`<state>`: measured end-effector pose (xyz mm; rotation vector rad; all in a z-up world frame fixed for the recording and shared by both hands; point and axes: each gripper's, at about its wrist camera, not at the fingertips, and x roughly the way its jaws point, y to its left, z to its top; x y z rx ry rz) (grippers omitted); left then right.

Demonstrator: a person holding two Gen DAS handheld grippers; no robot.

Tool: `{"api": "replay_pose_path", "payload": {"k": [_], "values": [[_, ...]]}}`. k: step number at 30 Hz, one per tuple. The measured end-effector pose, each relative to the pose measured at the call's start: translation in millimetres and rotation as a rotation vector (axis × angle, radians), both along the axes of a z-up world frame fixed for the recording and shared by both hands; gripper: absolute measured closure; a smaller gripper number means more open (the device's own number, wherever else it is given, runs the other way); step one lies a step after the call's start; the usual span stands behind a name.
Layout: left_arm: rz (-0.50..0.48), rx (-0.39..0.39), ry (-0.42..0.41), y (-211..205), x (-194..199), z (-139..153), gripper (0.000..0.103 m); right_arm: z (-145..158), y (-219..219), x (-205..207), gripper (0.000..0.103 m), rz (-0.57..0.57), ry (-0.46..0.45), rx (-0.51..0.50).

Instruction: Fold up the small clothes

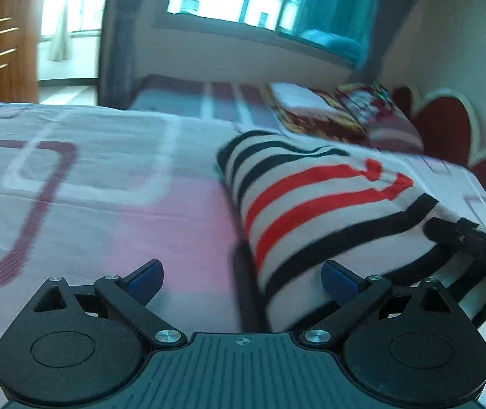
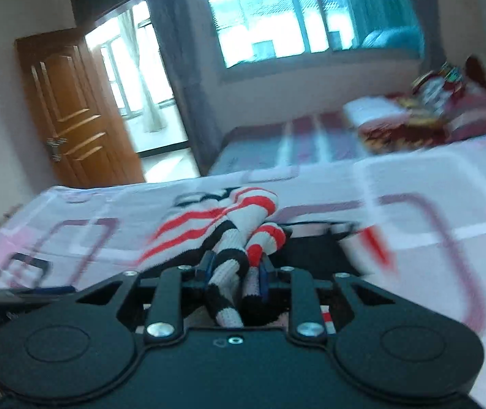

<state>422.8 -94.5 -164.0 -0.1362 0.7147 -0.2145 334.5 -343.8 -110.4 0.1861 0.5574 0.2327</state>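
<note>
striped sweater (image 1: 314, 201) lengthwise away across bed (image 1: 89, 177) — right gripper (image 2: 232, 269) jaws pinching its hem

Left claw (image 1: 241, 277) spread wide — right claw (image 2: 234, 272) clamped tight.

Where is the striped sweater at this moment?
The striped sweater lies on the bed sheet, right of the open left claw; the right claw pinches a bunched part.
</note>
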Motion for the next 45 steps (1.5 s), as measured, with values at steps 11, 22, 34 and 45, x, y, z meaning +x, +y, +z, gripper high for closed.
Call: {"api": "replay_pose_path", "payload": {"k": [11, 22, 34, 45], "values": [[-0.094, 0.069, 0.041, -48, -12, -13, 0.005, -54, -64, -21, 0.064, -0.186, 0.158, 0.010], [-0.115, 0.080, 0.100, -57, -18, -25, 0.004, -40, -35, -52, 0.080, -0.107, 0.141, -0.144], [-0.081, 0.017, 0.080, -55, -10, 8, 0.004, -35, -50, -53, 0.081, -0.141, 0.135, -0.125], [-0.034, 0.024, 0.193, -76, 52, -17, 0.001, -19, -28, 23, 0.081, -0.091, 0.077, -0.160]]}}
